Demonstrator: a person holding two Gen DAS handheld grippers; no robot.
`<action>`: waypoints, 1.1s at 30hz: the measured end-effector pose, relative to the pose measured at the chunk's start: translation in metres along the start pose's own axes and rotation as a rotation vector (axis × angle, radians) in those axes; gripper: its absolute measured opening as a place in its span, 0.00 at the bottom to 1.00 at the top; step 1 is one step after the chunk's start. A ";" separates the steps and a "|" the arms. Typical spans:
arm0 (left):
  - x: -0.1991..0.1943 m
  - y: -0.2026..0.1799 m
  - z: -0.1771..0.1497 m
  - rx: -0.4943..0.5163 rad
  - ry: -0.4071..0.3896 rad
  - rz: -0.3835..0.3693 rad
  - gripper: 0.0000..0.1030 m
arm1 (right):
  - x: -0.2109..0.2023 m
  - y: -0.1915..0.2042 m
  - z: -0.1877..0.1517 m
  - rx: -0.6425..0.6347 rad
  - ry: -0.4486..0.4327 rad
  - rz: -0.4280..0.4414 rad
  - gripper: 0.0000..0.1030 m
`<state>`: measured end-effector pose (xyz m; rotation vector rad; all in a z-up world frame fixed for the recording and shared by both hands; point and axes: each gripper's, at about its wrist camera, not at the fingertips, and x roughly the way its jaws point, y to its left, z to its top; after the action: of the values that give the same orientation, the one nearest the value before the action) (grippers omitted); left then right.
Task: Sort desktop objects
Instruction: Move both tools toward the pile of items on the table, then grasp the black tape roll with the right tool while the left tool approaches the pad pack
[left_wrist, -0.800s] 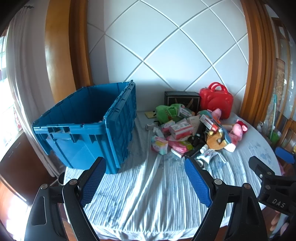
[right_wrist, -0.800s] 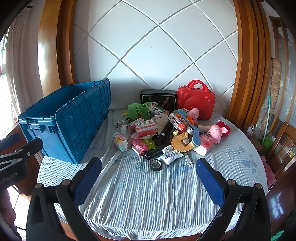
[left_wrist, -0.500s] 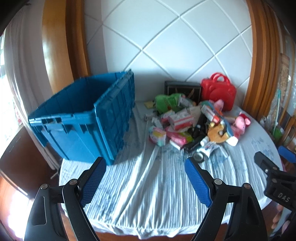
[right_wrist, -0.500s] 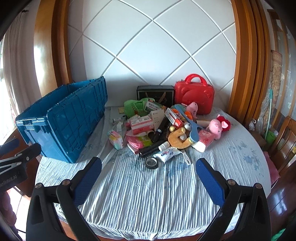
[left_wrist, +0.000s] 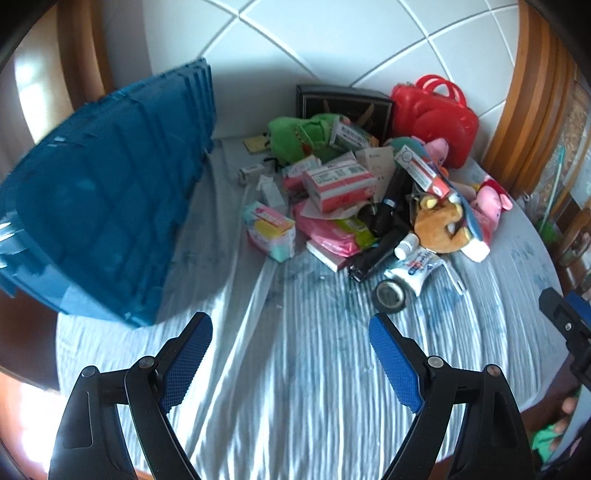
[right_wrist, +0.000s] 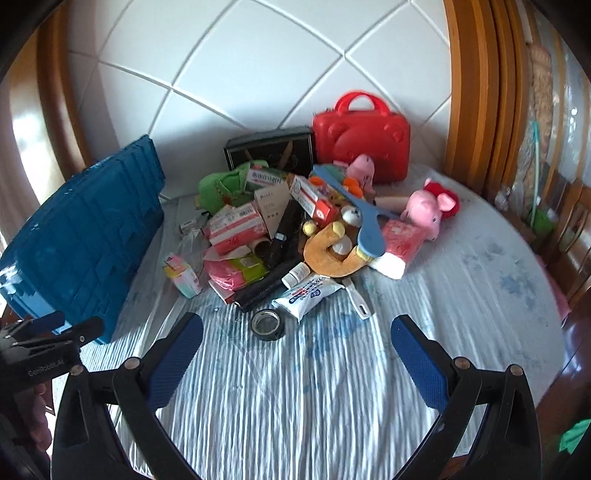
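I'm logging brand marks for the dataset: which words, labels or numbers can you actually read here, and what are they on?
"GenRobot.AI": white lettering on the black body of the left tool, seen at the left edge of the right wrist view.
Pink and white medicine box: printed label, too blurred to read.
Green and white box: characters too small to read.
White tube: blue and red print, unreadable.
Red and white carton: unreadable.

A jumbled pile (right_wrist: 295, 236) of desktop objects fills the middle of the frame on the striped cloth: pink and white medicine boxes, a green plush (right_wrist: 225, 184), a pink pig plush (right_wrist: 424, 210), a brown plush ring and a blue paddle lying across each other. At its near edge a black tape roll (right_wrist: 266, 324) lies flat beside a white tube (right_wrist: 306, 293). A blue crate (right_wrist: 81, 240) stands at the left; a red case (right_wrist: 362, 136) stands upright behind the pile.
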<state>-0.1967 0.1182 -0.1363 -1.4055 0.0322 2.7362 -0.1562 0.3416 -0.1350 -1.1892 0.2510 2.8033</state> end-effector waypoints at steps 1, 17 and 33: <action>0.014 0.000 0.005 -0.003 0.011 -0.007 0.85 | 0.012 -0.001 0.002 0.001 0.020 -0.011 1.00; 0.164 0.015 0.006 -0.068 0.127 0.108 0.83 | 0.186 0.022 -0.028 -0.100 0.264 0.064 1.00; 0.262 0.009 0.065 -0.083 0.191 0.115 0.68 | 0.225 0.040 -0.035 -0.026 0.285 0.002 0.92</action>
<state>-0.4025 0.1247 -0.3118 -1.7361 0.0091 2.7107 -0.2933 0.2989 -0.3164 -1.5950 0.2341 2.6380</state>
